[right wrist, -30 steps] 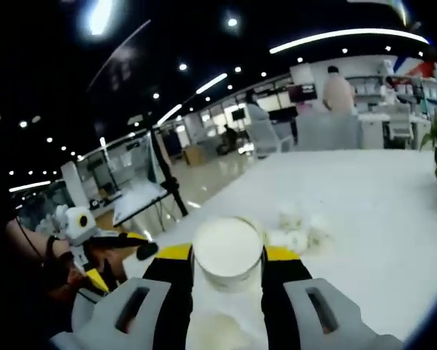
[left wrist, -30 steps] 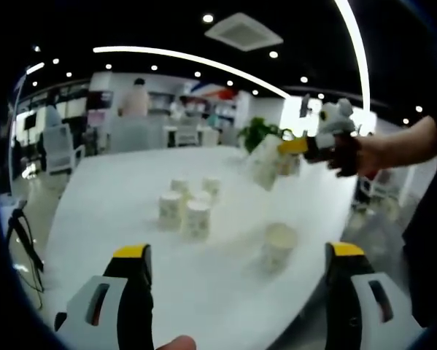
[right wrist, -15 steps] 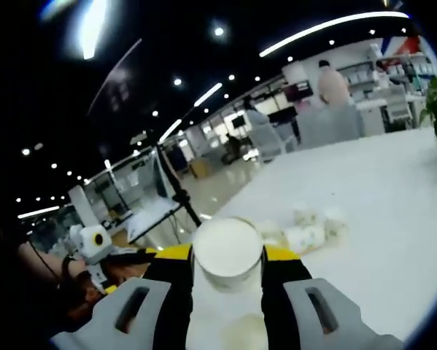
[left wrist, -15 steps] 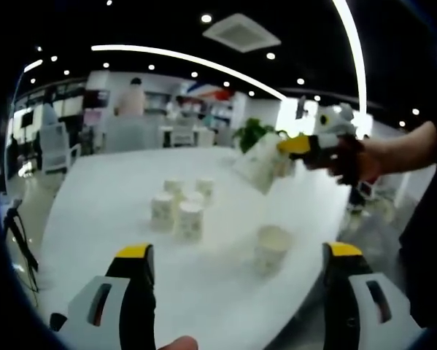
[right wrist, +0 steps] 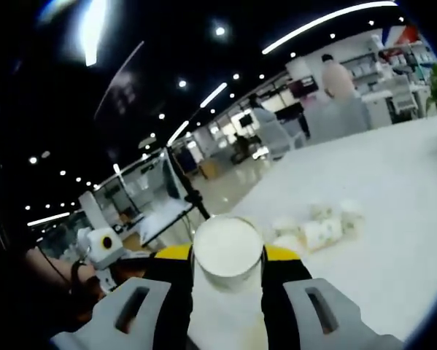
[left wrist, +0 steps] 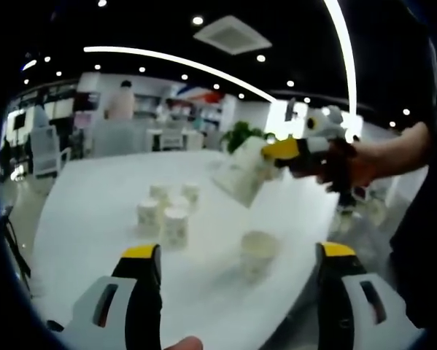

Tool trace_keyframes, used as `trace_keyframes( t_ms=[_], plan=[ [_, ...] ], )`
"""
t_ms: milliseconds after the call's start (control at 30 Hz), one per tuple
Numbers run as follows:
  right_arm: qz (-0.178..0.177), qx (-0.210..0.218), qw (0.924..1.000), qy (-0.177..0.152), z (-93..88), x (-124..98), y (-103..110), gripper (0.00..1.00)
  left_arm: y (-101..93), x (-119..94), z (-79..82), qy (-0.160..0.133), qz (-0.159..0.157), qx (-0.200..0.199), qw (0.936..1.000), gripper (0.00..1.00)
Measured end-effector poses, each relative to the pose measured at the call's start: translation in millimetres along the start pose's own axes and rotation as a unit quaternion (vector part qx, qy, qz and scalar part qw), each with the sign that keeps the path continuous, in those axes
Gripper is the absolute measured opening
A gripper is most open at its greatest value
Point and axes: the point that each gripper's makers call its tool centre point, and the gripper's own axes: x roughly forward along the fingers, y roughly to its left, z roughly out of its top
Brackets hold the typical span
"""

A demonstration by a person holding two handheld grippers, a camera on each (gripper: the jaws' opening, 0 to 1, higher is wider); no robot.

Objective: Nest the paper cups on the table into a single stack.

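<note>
My right gripper (right wrist: pixel 227 273) is shut on a white paper cup (right wrist: pixel 227 251), whose mouth faces the camera. Seen from the left gripper view, that right gripper (left wrist: pixel 282 151) holds the held cup (left wrist: pixel 240 173) tilted in the air above a single upright cup (left wrist: pixel 257 251) on the white table (left wrist: pixel 94 211). A cluster of several patterned cups (left wrist: pixel 165 213) stands farther back on the table; the same cluster (right wrist: pixel 320 227) lies beyond the held cup in the right gripper view. My left gripper (left wrist: pixel 233 292) hangs open over the table's near edge, nothing between its jaws. It appears at lower left (right wrist: pixel 120 262) in the right gripper view.
The table's curved edge (left wrist: pixel 306 248) drops off to the right. A person's hand and forearm (left wrist: pixel 379 157) hold the right gripper. Chairs (left wrist: pixel 39 149), a green plant (left wrist: pixel 240 135) and people stand in the office beyond the table. A tripod (right wrist: pixel 185 193) stands on the floor.
The right gripper has carried the held cup leftward and slightly lower, closer over the single cup. Both views have drifted with the hands; the table cups stay put.
</note>
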Motion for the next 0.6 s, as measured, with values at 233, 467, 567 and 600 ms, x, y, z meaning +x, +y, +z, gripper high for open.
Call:
trace_keyframes(
  t_ms=[233, 467, 567, 600],
  plan=[
    [0.01, 0.0, 0.9999, 0.002, -1.7, 2, 7, 0.32, -7.6, 5, 4.1, 0.001, -0.021, 0.0, 0.9998, 0.8],
    [0.024, 0.014, 0.9996, 0.0, -4.7, 5, 19, 0.32, -21.3, 11, 12.9, -0.005, -0.047, 0.001, 0.9989, 0.77],
    [0.029, 0.019, 0.9994, -0.002, -5.6, 5, 24, 0.32, -24.6, 12, 14.5, -0.004, -0.053, 0.005, 0.9986, 0.76],
    [0.03, 0.019, 0.9994, -0.001, -6.3, 5, 25, 0.32, -25.6, 13, 15.1, -0.004, -0.056, 0.005, 0.9984, 0.75]
  ],
)
